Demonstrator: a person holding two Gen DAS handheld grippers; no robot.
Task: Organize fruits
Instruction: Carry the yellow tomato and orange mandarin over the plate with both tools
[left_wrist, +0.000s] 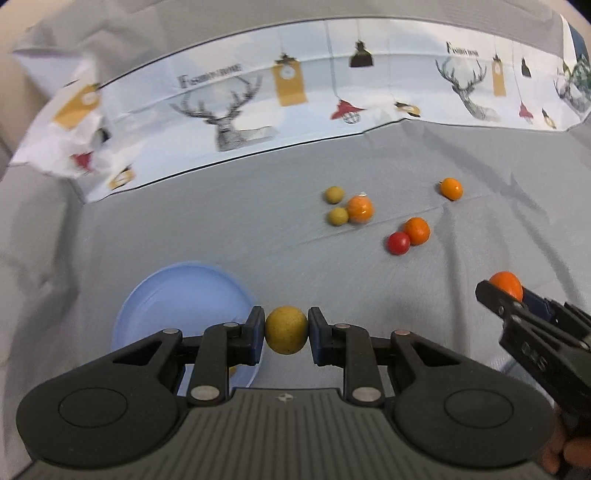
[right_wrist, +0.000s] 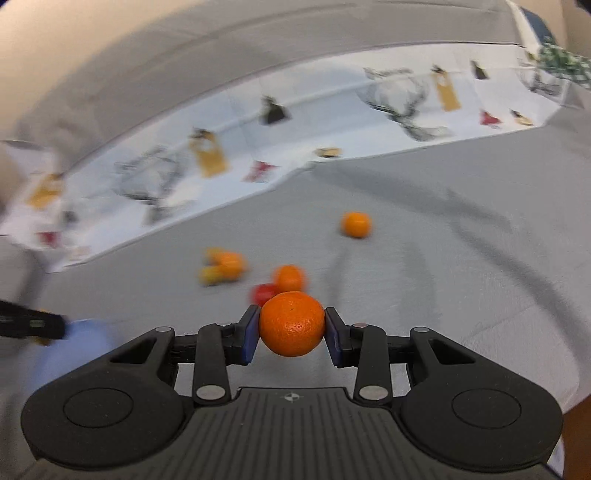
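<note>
My left gripper (left_wrist: 286, 335) is shut on a yellow-green fruit (left_wrist: 286, 334), held just right of a light blue bowl (left_wrist: 177, 299). My right gripper (right_wrist: 291, 325) is shut on an orange (right_wrist: 291, 324); it also shows in the left wrist view (left_wrist: 505, 285) at the right. On the grey cloth lie two yellow-green fruits (left_wrist: 334, 194) (left_wrist: 337, 216), an orange (left_wrist: 360, 209) beside them, a red fruit (left_wrist: 398, 243) touching another orange (left_wrist: 417, 230), and a lone orange (left_wrist: 451, 188) farther right.
A white printed sheet with deer and lamps (left_wrist: 258, 107) lies across the far side of the grey cloth (left_wrist: 221, 229). The left gripper's tip (right_wrist: 33, 325) and the blue bowl (right_wrist: 85, 339) show blurred in the right wrist view.
</note>
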